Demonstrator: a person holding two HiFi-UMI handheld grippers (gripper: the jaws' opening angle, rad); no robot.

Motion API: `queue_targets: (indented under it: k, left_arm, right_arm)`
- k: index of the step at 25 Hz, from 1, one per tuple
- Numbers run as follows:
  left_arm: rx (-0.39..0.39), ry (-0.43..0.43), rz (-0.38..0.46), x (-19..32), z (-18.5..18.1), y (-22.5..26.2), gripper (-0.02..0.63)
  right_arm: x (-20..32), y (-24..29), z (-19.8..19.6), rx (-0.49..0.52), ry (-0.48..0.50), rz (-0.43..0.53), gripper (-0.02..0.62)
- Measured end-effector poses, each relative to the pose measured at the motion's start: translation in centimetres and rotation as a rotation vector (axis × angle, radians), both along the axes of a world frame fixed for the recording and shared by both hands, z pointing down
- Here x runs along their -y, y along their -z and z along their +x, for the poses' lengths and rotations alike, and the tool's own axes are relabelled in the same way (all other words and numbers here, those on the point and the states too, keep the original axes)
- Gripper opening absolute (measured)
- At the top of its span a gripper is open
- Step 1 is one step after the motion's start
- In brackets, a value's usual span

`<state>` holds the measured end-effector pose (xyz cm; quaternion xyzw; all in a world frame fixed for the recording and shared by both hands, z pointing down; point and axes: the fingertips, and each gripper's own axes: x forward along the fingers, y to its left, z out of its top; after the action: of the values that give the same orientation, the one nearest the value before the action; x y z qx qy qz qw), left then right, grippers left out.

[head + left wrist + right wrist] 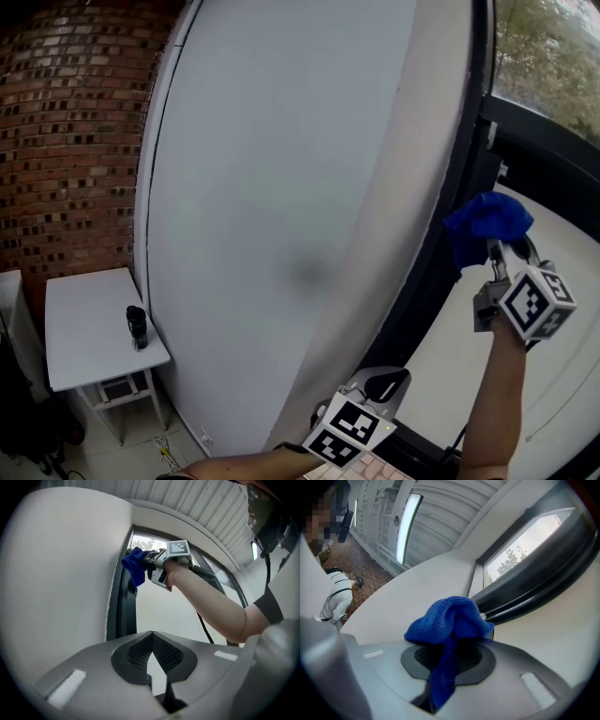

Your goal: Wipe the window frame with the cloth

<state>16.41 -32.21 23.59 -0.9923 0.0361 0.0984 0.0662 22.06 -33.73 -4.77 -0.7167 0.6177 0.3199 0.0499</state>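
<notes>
- The right gripper [492, 248] is raised high beside the window, and its jaws are clamped on a bunched blue cloth [486, 225].
- The cloth sits against the dark window frame [461, 178], on the upright part next to the white wall [281, 187]. From the right gripper view it seems to touch the frame's edge, though I cannot be sure it presses on it.
- The left gripper [375, 386] hangs low, well below the cloth, with its jaws closed together on nothing.
- Only a fold of the cloth is pinched, and a loose tail trails down between the jaws. A firm stroke could drag on the frame and pull the cloth out of the grip.
- The wad is rounded and covers the jaw tips unevenly. If the gripper tilts, a bare tip may scrape the dark frame instead of the cloth wiping it.
- The frame has narrow grooves between its dark strips. A bunched cloth would likely ride over them and leave them unwiped.
- The arm reaches up at full stretch, so pressure may fade toward the top of the frame and the wipe could go patchy there.
- A small white table [84, 319] with a dark bottle [137, 327] stands well apart, by the brick wall, so I judge it to be at no risk.
</notes>
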Motion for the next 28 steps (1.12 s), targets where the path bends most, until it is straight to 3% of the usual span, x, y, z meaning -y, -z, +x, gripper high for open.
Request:
queue_targets:
  k: [15,28]
  left_arm:
    - [-0.003,-0.015,0.038,-0.4,0.9,2.7,-0.006]
    - [0.003,-0.011,0.030,-0.2,0.5,2.5,-0.006]
  right_arm:
    - [1.6,8.1,0.0,-0.099,-0.152,0.044,0.074]
    - [3.3,8.9,2.1,-0.135,-0.302,0.018,0.072]
